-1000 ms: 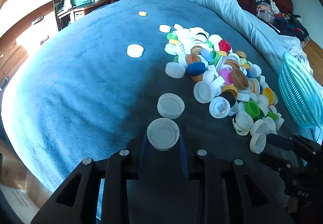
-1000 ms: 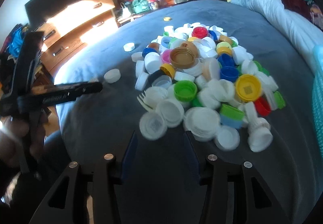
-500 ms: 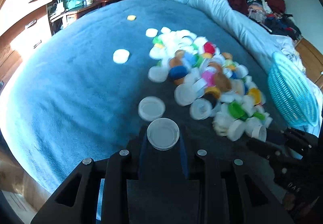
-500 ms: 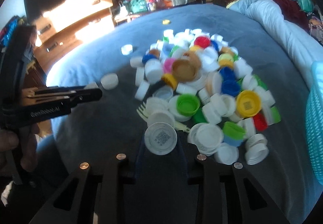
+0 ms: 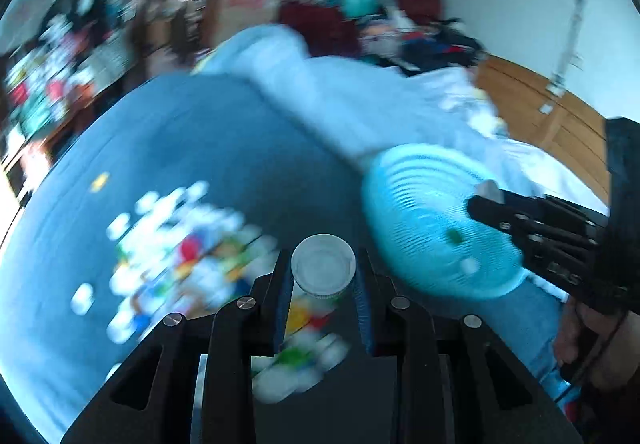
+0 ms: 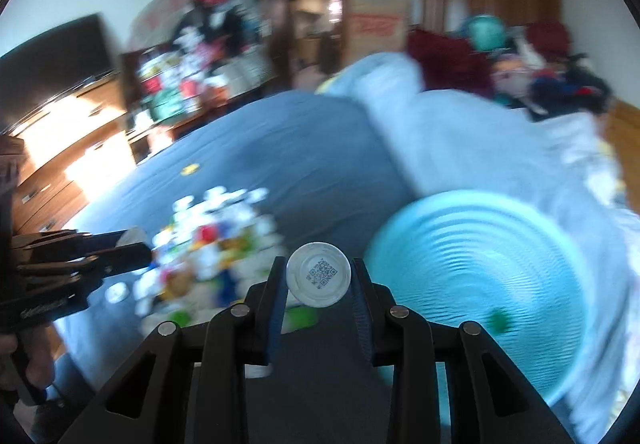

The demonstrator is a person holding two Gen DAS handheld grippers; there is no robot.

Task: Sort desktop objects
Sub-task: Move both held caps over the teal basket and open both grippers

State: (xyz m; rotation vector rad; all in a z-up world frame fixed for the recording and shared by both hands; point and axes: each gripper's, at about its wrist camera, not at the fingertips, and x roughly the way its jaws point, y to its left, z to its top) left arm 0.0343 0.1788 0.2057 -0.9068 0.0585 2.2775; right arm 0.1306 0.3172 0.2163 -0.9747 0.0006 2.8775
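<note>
My left gripper (image 5: pixel 323 276) is shut on a white bottle cap (image 5: pixel 323 264), held above the blue bed. My right gripper (image 6: pixel 319 284) is shut on a white cap with a QR code (image 6: pixel 319 274). A blurred pile of coloured and white caps (image 5: pixel 176 240) lies on the bed to the left; it also shows in the right wrist view (image 6: pixel 216 244). A turquoise mesh basket (image 5: pixel 432 220) lies to the right, with a couple of caps inside; it also shows in the right wrist view (image 6: pixel 480 284). The right gripper (image 5: pixel 486 194) hangs over the basket in the left wrist view.
A pale blue duvet (image 5: pixel 328 92) is bunched along the far side of the bed. A wooden dresser (image 6: pixel 60 148) stands at the left. A lone yellow cap (image 5: pixel 99 181) lies apart from the pile. Both views are motion-blurred.
Both grippers rose and swung right toward the basket, each carrying its cap. The right gripper closed on the QR-code cap about a second ago. The pile now sits lower left.
</note>
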